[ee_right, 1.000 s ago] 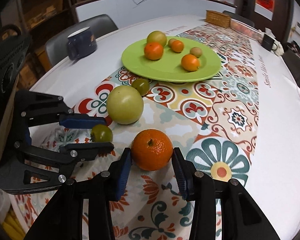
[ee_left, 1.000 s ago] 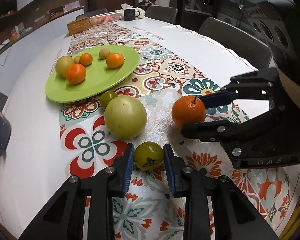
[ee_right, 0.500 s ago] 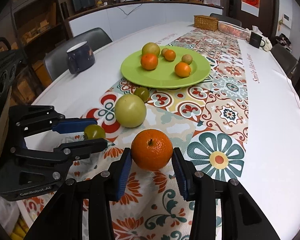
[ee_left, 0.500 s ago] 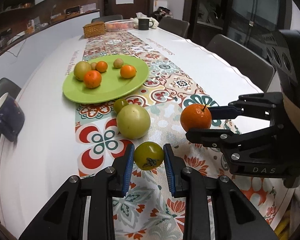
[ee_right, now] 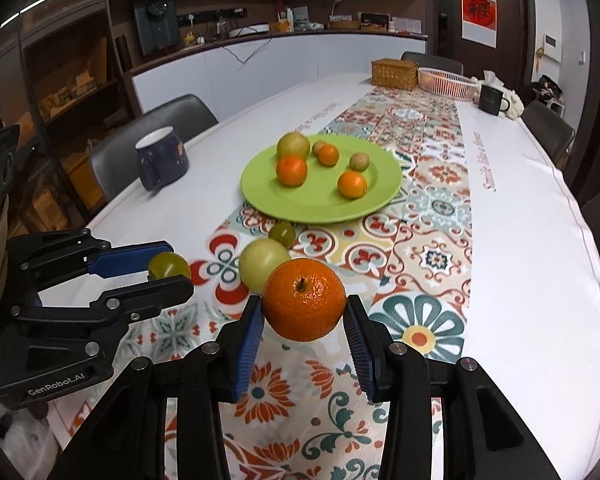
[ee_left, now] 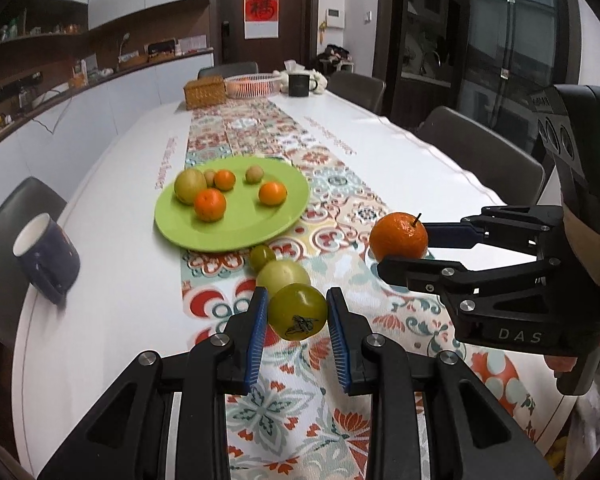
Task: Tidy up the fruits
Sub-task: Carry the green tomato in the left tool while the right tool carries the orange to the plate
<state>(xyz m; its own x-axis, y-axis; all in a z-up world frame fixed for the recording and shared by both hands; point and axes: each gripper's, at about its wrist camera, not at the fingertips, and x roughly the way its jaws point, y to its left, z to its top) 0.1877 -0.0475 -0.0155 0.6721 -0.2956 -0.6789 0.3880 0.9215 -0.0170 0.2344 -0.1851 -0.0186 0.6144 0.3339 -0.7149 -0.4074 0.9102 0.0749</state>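
My left gripper (ee_left: 297, 314) is shut on a small green fruit (ee_left: 298, 311) and holds it above the patterned runner; in the right wrist view that gripper (ee_right: 168, 266) shows at the left with the small green fruit (ee_right: 169, 265). My right gripper (ee_right: 304, 316) is shut on an orange (ee_right: 304, 299), also lifted off the table; the left wrist view shows that gripper (ee_left: 400, 246) and the orange (ee_left: 398, 236) at the right. A green plate (ee_left: 236, 236) (ee_right: 320, 206) farther up the table carries several oranges and greenish fruits. A large pale green fruit (ee_right: 263, 265) and a tiny green one (ee_right: 282, 234) lie on the runner before the plate.
A dark blue mug (ee_left: 46, 258) (ee_right: 162, 158) stands left of the plate near the table edge. At the far end are a wicker box (ee_right: 394, 74), a pink basket (ee_right: 446, 82) and a black mug (ee_right: 492, 98). Chairs line both long sides.
Both grippers have risen with their fruits, so the orange and the small green fruit now hang above the table. The views have tilted up to show more of the room.
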